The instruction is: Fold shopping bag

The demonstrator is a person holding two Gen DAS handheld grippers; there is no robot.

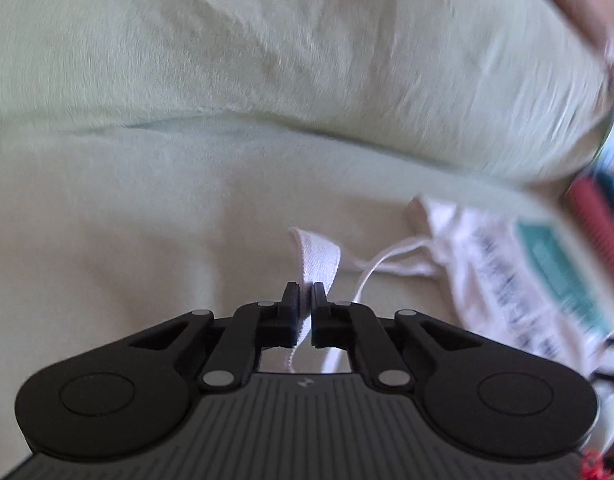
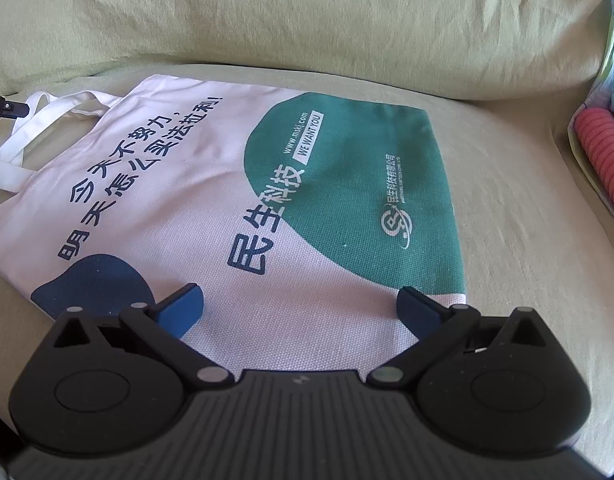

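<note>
My left claw is closed tight on a white handle strap of the canvas tote bag, which lies flat on the pale green sofa seat just in front of the back cushion. My right claw hangs wide open and empty over the bag's near edge. Step in hand, as I judge it: gathering the handles. Next, I should lay the strap onto the bag's printed face before folding.

Bag on cushion, before pillow
</note>
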